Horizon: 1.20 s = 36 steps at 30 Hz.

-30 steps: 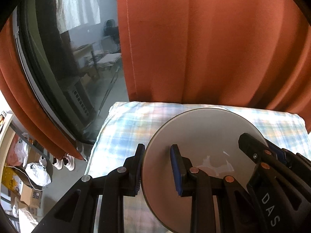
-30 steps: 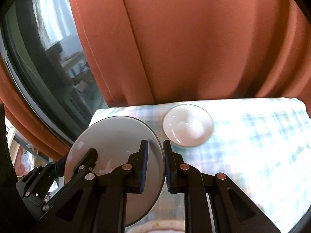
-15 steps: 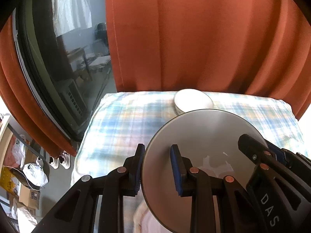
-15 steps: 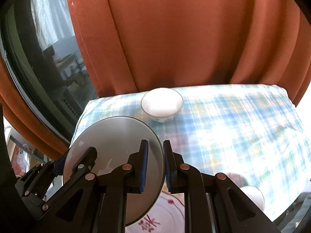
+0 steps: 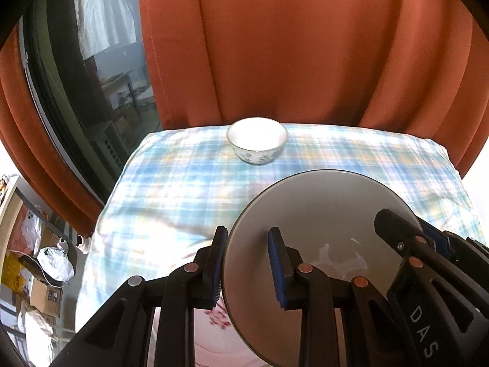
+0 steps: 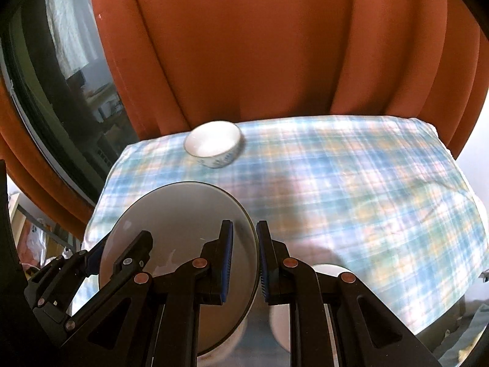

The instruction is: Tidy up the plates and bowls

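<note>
Both grippers, left gripper (image 5: 247, 264) and right gripper (image 6: 244, 258), clamp one grey plate (image 5: 321, 223) mid-carry; next, lower it gently onto the tabletop (image 6: 351, 183), short of the bowl (image 5: 256, 140) by the far edge.

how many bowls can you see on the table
2. One white bowl with a blue pattern sits at the far edge of the checked cloth by the orange curtain. A second white bowl peeks out under the right gripper; more may be hidden behind the held plate.

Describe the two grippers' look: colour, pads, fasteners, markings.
Both are matte black plastic with angular cut-out finger arms. The left gripper and right gripper carry ribbed blue pads on the inner finger faces. Round copper-coloured and silver fasteners dot the linkages. White letters "DAS" mark the right gripper's body, seen from the left wrist. No cables, sleeves or hands visible.
</note>
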Each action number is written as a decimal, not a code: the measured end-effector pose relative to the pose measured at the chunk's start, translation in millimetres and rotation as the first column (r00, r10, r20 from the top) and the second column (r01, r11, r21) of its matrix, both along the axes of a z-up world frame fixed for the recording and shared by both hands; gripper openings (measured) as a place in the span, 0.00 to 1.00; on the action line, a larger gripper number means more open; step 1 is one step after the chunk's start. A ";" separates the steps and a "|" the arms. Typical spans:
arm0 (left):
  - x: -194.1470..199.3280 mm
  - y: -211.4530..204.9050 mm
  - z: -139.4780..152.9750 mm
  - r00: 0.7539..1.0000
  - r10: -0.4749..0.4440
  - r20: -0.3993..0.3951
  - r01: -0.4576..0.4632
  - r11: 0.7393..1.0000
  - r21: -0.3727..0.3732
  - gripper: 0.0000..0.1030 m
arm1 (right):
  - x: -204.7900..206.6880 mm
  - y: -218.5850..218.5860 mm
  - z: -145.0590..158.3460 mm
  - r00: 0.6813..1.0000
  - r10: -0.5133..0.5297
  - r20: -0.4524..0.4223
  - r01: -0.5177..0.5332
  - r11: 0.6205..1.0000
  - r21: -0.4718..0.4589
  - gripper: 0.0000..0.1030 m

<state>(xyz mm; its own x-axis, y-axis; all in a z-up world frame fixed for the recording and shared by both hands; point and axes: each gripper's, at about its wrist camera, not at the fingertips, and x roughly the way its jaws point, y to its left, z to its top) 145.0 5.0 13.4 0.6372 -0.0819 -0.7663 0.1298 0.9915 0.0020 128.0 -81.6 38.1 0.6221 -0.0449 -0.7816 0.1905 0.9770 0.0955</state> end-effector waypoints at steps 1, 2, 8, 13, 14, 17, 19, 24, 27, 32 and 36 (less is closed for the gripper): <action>-3.5 -6.8 -1.3 1.000 0.003 0.000 -0.003 1.000 0.001 0.25 | -4.4 -5.4 -0.6 1.000 0.003 0.001 -0.003 1.000 0.000 0.19; -6.7 -12.3 -2.9 1.000 0.006 -0.001 -0.006 1.000 0.002 0.25 | -9.1 -11.8 -1.8 1.000 0.006 0.003 -0.006 1.000 0.001 0.19; -22.8 -41.0 -13.8 1.000 0.018 -0.017 -0.018 1.000 0.011 0.25 | -32.1 -48.6 -13.6 1.000 0.021 -0.006 -0.021 1.000 0.017 0.19; -36.1 -70.3 -23.8 0.999 0.024 -0.037 -0.023 0.999 0.029 0.25 | -44.8 -74.1 -23.9 0.999 0.029 -0.022 -0.028 0.999 0.032 0.19; -37.4 -74.8 -26.1 0.999 0.023 -0.043 -0.022 0.999 0.031 0.25 | -47.1 -80.0 -26.4 0.999 0.030 -0.028 -0.029 0.999 0.033 0.19; -43.3 -89.7 -33.1 0.998 0.022 -0.057 -0.020 0.999 0.040 0.25 | -53.4 -94.1 -33.5 0.999 0.031 -0.043 -0.029 0.999 0.036 0.19; -45.8 -96.0 -38.7 0.997 0.028 -0.072 -0.025 0.999 0.040 0.25 | -57.4 -102.5 -38.6 0.998 0.033 -0.052 -0.031 0.999 0.041 0.19; -48.3 -103.5 -52.8 0.992 0.053 -0.116 -0.047 0.998 0.052 0.25 | -59.2 -116.7 -53.3 0.995 0.056 -0.082 -0.051 0.997 0.053 0.19; -47.2 -104.6 -61.9 0.988 0.072 -0.140 -0.064 0.996 0.062 0.25 | -58.2 -119.2 -63.2 0.992 0.077 -0.105 -0.071 0.996 0.062 0.19; -43.8 -105.7 -75.0 0.979 0.095 -0.178 -0.085 0.994 0.065 0.25 | -54.7 -119.7 -76.4 0.985 0.106 -0.136 -0.098 0.993 0.069 0.19; -41.0 -105.4 -82.2 0.974 0.108 -0.197 -0.097 0.993 0.068 0.25 | -50.0 -120.6 -85.6 0.980 0.121 -0.159 -0.110 0.991 0.077 0.19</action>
<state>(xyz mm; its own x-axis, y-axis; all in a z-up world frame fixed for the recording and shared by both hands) 104.0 -100.4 -68.8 0.4728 0.0236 -0.8808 0.0311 0.9986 0.0435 78.0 -202.3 -47.5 0.4839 0.0762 -0.8718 0.0948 0.9858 0.1388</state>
